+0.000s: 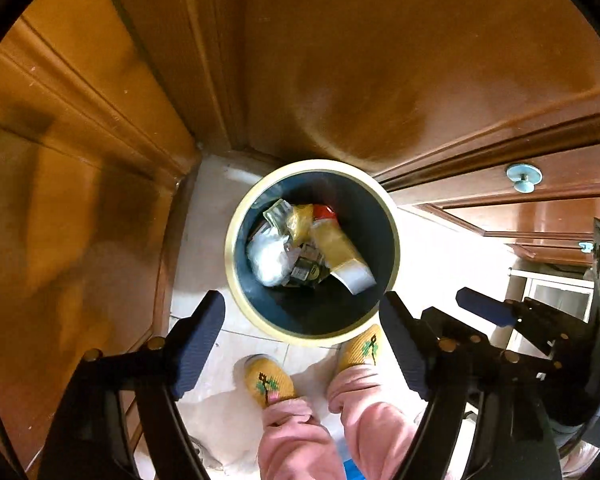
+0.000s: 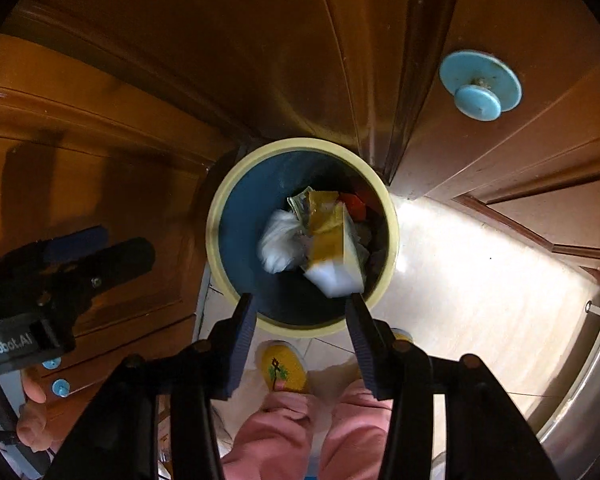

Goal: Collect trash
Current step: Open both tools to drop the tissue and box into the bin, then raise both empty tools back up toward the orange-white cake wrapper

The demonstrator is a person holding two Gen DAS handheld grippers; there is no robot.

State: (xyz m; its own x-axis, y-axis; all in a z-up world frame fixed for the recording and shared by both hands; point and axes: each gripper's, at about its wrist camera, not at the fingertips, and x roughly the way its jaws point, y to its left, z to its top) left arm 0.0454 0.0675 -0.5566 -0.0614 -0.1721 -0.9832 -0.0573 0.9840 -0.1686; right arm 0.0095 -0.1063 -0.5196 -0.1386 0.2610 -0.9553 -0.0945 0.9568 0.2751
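Observation:
A round bin (image 1: 236,216) with a cream rim and dark blue inside stands on the floor in a wooden corner; it also shows in the right wrist view (image 2: 216,216). In it lie a gold and white carton (image 1: 342,250), a white crumpled bag (image 1: 266,258) and other wrappers. In the right wrist view the carton (image 2: 332,248) looks blurred, just beyond the fingertips. My left gripper (image 1: 302,322) is open and empty above the bin's near rim. My right gripper (image 2: 300,310) is open above the bin and holds nothing.
Wooden cabinet doors (image 1: 80,160) close in the bin at left and behind. A blue knob (image 2: 480,86) sits on the right door. The person's yellow slippers (image 1: 270,382) and pink trousers (image 1: 300,436) stand just before the bin. Pale tiled floor (image 2: 460,272) lies to the right.

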